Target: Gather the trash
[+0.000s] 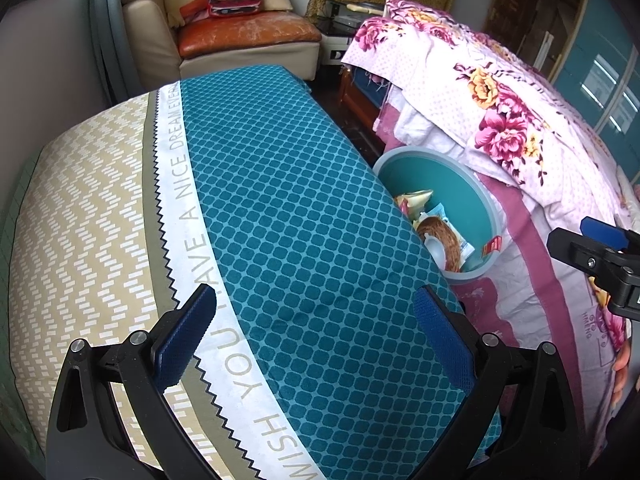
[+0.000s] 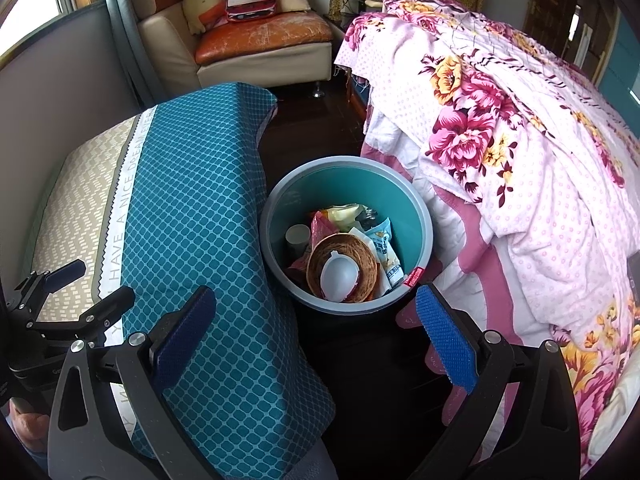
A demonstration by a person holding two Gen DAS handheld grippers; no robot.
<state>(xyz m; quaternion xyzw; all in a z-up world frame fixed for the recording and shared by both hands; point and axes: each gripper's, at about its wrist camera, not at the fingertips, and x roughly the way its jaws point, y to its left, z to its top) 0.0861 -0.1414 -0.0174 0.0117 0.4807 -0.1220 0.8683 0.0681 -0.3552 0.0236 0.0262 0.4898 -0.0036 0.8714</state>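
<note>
A teal trash bin [image 2: 420,216] stands on the dark floor between a covered bench and a bed. It holds a woven brown bowl [image 2: 362,256] with a white plastic lid [image 2: 338,280] in it, snack wrappers [image 2: 382,242] and a small cup [image 2: 297,236]. The bin also shows in the left wrist view [image 1: 472,196]. My right gripper [image 2: 316,332] is open and empty, just above the bin's near rim. My left gripper [image 1: 314,332] is open and empty over the teal patterned cover [image 1: 304,208] of the bench.
The bench cover [image 2: 200,200] hangs close to the bin's left side. A bed with a pink floral quilt [image 2: 520,152] presses on the bin's right. A beige armchair [image 2: 256,44] with cushions stands at the back. The left gripper shows at the right view's left edge [image 2: 76,296].
</note>
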